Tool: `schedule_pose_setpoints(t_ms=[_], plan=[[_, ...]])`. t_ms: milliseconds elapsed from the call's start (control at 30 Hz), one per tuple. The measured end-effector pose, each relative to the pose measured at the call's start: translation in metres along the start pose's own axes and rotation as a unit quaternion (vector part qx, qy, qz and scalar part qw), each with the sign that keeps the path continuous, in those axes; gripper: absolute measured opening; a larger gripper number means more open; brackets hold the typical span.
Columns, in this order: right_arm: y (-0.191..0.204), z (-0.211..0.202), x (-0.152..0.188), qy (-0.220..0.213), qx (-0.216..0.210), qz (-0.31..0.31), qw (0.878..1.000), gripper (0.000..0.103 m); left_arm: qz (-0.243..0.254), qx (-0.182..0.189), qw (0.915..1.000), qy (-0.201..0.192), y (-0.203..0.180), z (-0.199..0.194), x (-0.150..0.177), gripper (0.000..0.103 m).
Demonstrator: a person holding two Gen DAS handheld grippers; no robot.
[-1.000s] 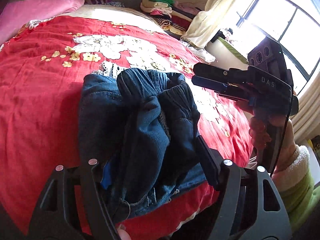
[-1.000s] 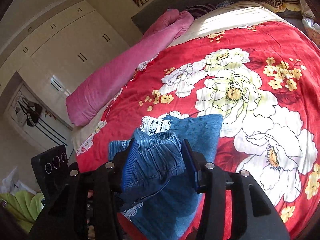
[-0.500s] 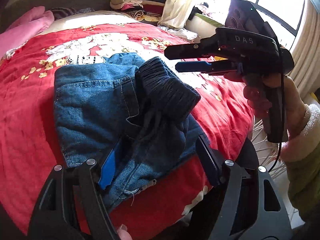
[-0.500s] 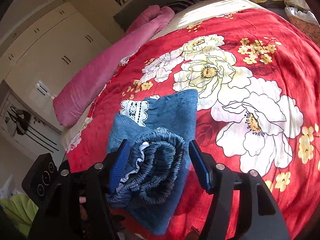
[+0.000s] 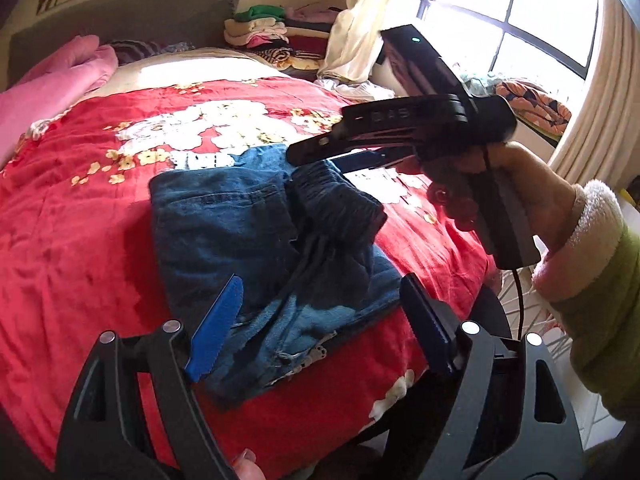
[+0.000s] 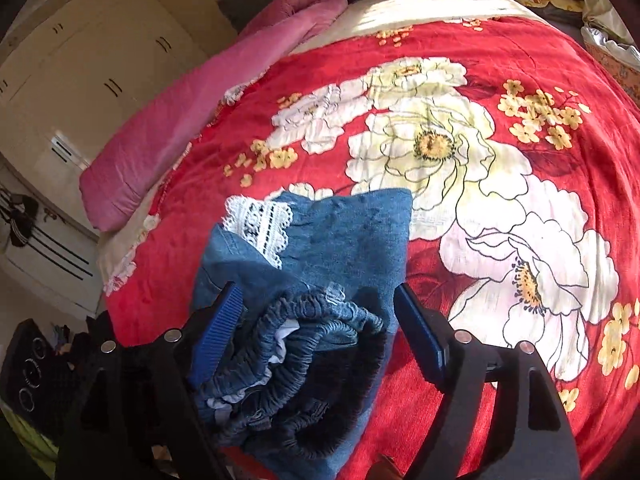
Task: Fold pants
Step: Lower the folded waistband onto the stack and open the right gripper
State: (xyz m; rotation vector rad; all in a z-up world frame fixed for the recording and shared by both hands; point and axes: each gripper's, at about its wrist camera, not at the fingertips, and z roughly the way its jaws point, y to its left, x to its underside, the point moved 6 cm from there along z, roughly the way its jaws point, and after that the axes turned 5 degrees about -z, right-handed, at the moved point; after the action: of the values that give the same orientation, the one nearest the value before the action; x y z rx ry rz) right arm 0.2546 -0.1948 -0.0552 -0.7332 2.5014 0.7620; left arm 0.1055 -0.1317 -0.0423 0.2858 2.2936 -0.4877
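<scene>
Here, pants: folded blue denim pants with an elastic gathered waistband [image 5: 256, 236] lie on the red blanket with big white flowers [image 5: 72, 248], near its front edge.
Long axis: the folded bundle runs from the near edge away toward the white lace trim [image 6: 260, 222] at its far end.
Waistband: bunched up at the near right side [image 6: 296, 344], rising above the flat layers.
Left gripper [image 5: 320, 320]: jaws opening, blue pads either side of the near denim edge, not pressing it; released.
Right gripper [image 6: 316, 328]: spread wide over the bunched waistband, which sits between the pads; no squeeze visible.
Person: a hand in a green sleeve with a fleecy cuff [image 5: 592, 264] holds the right gripper's handle.
</scene>
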Motion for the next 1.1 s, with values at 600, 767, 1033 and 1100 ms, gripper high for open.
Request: schedule_pose_setpoints(t_ms=[600, 767, 1033, 1100], plan=[[0.023, -0.003, -0.028, -0.092, -0.073, -0.006, 0.993, 0.031, 0.002, -0.056, 0.9982, -0.023, 0.028, -0.009, -0.005, 0.016], [-0.006, -0.006, -0.009, -0.089, -0.048, 0.029, 0.994, 0.048, 0.023, -0.038, 0.999, 0.005, 0.011, 0.011, 0.006, 0.03], [0.029, -0.06, 0.006, -0.155, -0.092, -0.006, 0.984, 0.054, 0.014, -0.026, 0.9994, 0.017, 0.009, 0.019, 0.014, 0.041], [0.05, -0.059, 0.011, -0.143, -0.13, -0.025, 0.981, 0.054, 0.012, -0.026, 0.9994, 0.018, 0.009, 0.019, 0.015, 0.041]])
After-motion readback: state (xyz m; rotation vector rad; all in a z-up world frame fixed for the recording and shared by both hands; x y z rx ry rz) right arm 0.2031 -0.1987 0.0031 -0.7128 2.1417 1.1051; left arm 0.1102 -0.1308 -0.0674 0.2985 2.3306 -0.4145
